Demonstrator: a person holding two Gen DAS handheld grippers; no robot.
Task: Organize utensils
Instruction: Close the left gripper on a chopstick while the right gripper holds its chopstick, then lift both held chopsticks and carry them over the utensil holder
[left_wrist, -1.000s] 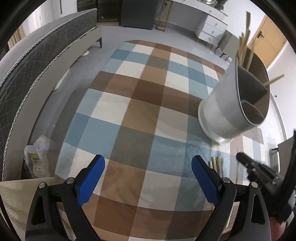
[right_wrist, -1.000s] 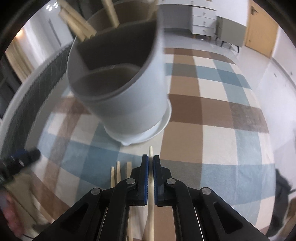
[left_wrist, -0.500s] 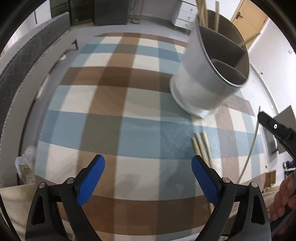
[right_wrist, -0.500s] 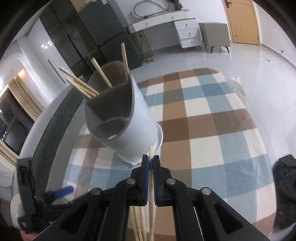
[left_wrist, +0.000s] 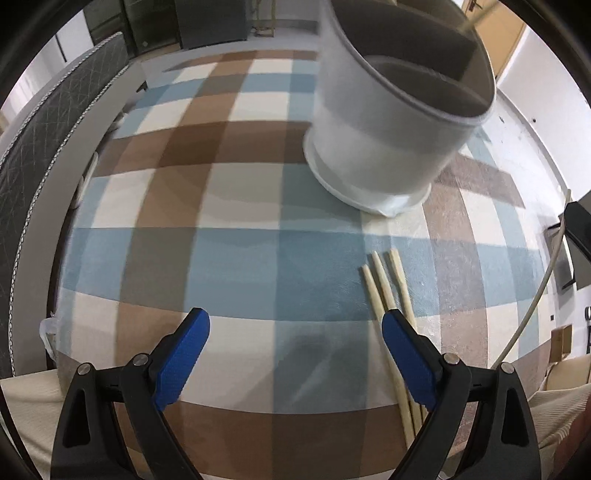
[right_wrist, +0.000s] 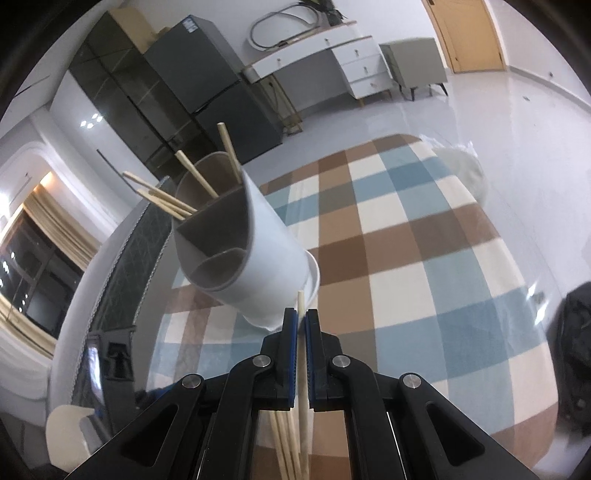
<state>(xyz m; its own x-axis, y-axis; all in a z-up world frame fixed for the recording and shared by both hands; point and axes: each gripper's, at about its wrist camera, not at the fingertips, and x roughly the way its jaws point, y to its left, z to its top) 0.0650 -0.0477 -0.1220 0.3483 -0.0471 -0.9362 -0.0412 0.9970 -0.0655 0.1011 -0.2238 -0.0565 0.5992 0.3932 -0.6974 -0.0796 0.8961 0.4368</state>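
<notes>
Right wrist view: right claw angled downward, clamping chopstick.

Soft, even indoor light is filling both views. The fisheye lenses are bending the checked tabletop and darkening the frame corners. Motion blur is smearing the grey holder at upper right of the left view. Ceiling lights are glowing at the right view's upper left.
</notes>
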